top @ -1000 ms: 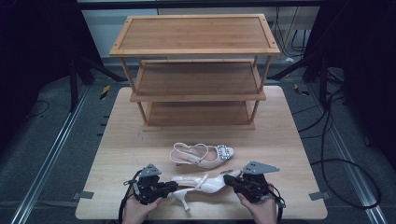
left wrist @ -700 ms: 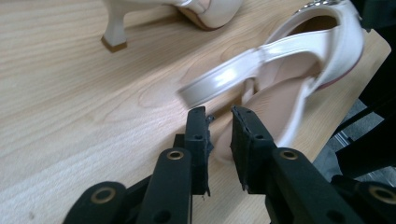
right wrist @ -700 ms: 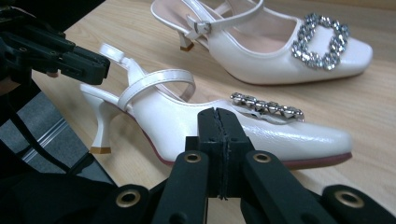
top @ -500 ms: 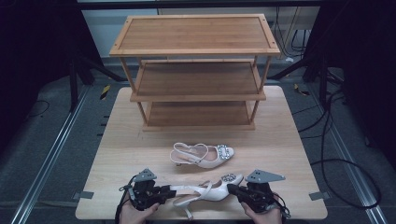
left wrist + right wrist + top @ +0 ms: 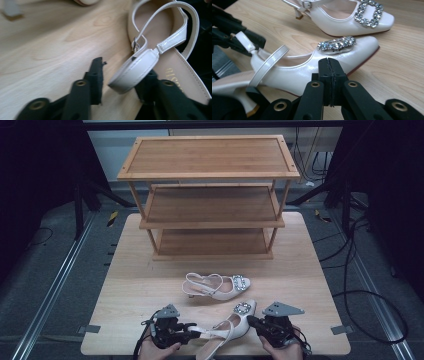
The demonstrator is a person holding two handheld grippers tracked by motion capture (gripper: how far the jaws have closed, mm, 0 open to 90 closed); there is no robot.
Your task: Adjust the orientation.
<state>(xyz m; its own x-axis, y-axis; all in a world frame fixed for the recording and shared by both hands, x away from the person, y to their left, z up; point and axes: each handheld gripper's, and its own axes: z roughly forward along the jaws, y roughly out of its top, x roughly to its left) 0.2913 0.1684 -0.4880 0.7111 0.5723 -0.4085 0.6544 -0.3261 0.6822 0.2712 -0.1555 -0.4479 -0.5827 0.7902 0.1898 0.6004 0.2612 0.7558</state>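
Observation:
Two white slingback heels with crystal buckles are on the wooden table (image 5: 310,285). The far shoe (image 5: 217,286) (image 5: 342,20) stands upright. The near shoe (image 5: 230,327) (image 5: 312,72) lies slanted between my grippers, toe pointing away. My left gripper (image 5: 195,332) (image 5: 122,68) is at its heel end. Its jaws have just been opening. The heel strap (image 5: 136,70) lies between them, resting on the right jaw and apart from the left one. My right gripper (image 5: 251,321) (image 5: 329,61) is shut with nothing in it, its tips against the shoe's side below the buckle.
A three-tier bamboo shoe rack (image 5: 210,195) stands at the back of the table, its shelves bare. Both hands are at the table's front edge. Dark cables run along the floor at the right.
Both grippers and the near shoe have shifted toward the front edge. The left jaws, shut on the strap before, have parted. The right jaws stay shut.

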